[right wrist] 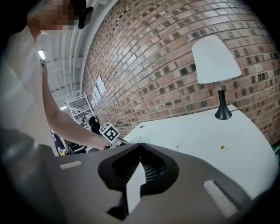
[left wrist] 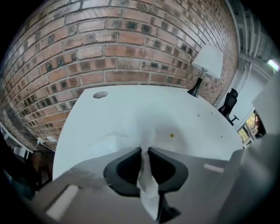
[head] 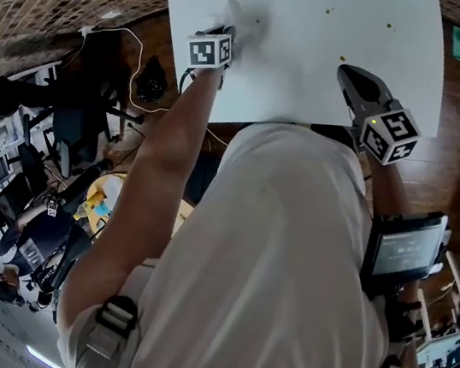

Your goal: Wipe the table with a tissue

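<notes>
Left gripper view: pinching a tissue tight in the left gripper, spread on the white worktop.
Best pressed flat and swept steadily toward the yellow speck without loosening the pinch, with the right gripper closed on nothing, held aside.
</notes>
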Tool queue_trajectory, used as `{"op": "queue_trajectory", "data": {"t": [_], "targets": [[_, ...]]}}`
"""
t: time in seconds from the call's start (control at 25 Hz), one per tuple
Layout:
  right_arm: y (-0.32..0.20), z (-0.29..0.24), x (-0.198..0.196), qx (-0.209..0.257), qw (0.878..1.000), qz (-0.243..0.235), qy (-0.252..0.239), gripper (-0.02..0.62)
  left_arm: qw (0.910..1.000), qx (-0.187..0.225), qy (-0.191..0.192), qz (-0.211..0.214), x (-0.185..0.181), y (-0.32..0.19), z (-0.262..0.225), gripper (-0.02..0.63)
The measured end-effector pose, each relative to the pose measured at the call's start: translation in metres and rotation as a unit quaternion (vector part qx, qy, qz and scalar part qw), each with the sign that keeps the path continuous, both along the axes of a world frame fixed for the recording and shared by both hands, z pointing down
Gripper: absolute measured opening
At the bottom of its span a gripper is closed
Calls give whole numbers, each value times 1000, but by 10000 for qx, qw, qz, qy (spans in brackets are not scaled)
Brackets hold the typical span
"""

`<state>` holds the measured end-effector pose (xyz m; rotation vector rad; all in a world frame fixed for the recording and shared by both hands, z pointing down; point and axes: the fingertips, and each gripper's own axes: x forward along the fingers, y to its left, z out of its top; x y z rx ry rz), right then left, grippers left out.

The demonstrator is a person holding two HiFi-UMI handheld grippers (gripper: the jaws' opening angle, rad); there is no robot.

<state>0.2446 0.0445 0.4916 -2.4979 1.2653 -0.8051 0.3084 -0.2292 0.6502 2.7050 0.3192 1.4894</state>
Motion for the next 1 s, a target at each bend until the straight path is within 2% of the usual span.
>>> {"op": "queue_trajectory", "data": {"t": [0.28, 0.4, 0.68, 0.84, 1.0], "targets": [[18, -1, 1, -50, 9998, 175, 8, 8, 9999, 17, 33, -166, 22, 16, -3, 41], [24, 0, 2, -54, 9997, 250, -1, 7, 9999, 13, 36, -97, 28, 25, -4, 41], [34, 0, 8, -34, 9994, 355, -26, 8, 9992, 119, 86, 382, 34, 58, -4, 40], [38, 0, 8, -62, 9994, 343, -54, 8, 9961, 166, 95, 857, 29, 88, -4, 40], [28, -1, 10, -95, 9995, 306, -34, 7, 9904, -19, -68, 1381, 16, 106, 1, 39]]}}
